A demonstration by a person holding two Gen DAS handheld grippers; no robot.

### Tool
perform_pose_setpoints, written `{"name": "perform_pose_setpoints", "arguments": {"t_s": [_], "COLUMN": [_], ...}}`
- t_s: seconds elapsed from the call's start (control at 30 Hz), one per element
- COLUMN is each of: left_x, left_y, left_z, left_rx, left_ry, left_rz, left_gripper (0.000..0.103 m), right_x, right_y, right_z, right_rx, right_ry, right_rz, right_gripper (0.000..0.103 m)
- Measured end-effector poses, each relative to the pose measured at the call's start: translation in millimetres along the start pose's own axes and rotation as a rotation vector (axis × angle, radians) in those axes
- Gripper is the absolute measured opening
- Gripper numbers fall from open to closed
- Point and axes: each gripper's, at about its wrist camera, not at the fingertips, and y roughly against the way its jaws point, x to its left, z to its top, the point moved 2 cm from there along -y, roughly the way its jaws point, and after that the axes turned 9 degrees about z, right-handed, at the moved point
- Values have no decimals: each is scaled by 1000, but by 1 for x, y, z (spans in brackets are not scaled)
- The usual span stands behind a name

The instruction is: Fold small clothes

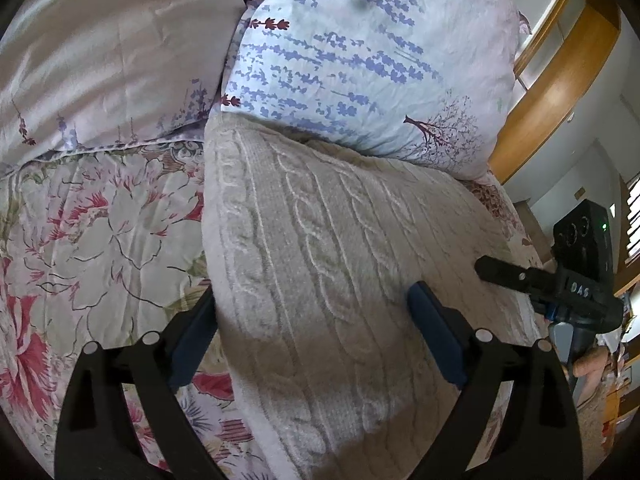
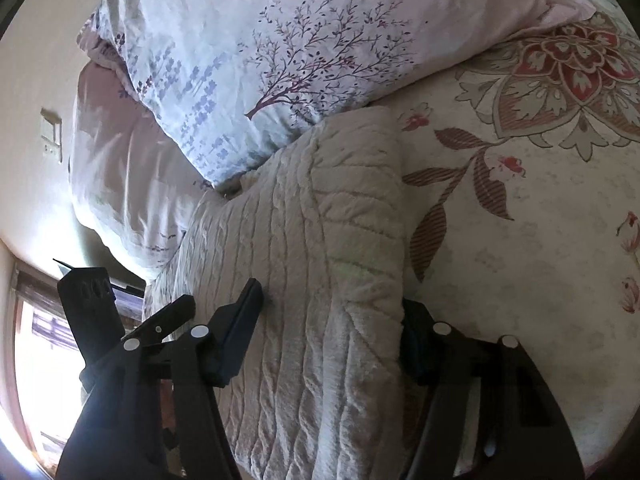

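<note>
A folded cream cable-knit sweater (image 1: 320,240) lies on the floral bedspread (image 1: 100,240), its far end against a lavender-print pillow (image 1: 360,60). My left gripper (image 1: 312,296) straddles the sweater's near left edge with its jaws wide apart. One pad is tucked beside and under the edge and the other rests on top, without squeezing. My right gripper (image 2: 334,294) has the sweater's (image 2: 320,220) other edge bunched between its pads, one finger on top and one hidden beneath. In the left wrist view its upper finger (image 1: 504,274) lies on the knit.
A second pale pillow (image 1: 100,60) lies left of the printed one. A wooden headboard (image 1: 560,92) curves at the right. The bedspread (image 2: 540,220) stretches open beside the sweater, and a bright window (image 2: 36,340) sits low at the left.
</note>
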Motion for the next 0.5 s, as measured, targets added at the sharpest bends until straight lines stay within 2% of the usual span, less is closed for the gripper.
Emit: {"name": "perform_pose_setpoints", "arguments": {"t_s": [0.1, 0.2, 0.27, 0.37, 0.5], "left_x": [5, 14, 24, 34, 45], "left_y": [0, 6, 9, 13, 30], "left_z": [0, -1, -1, -1, -5], "left_rx": [1, -15, -19, -17, -32], "left_ry": [38, 85, 129, 179, 193], "left_rz": [-40, -74, -116, -173, -218], "left_gripper": [85, 66, 50, 40, 35], "right_x": [1, 0, 2, 9, 33], "right_y": [-3, -1, 0, 4, 8], "right_z": [-2, -4, -6, -8, -13], "right_rx": [10, -1, -12, -34, -76], "right_ry": [-2, -14, -13, -7, 43], "right_rz": [21, 48, 54, 66, 86], "right_gripper": [44, 37, 35, 33, 31]}}
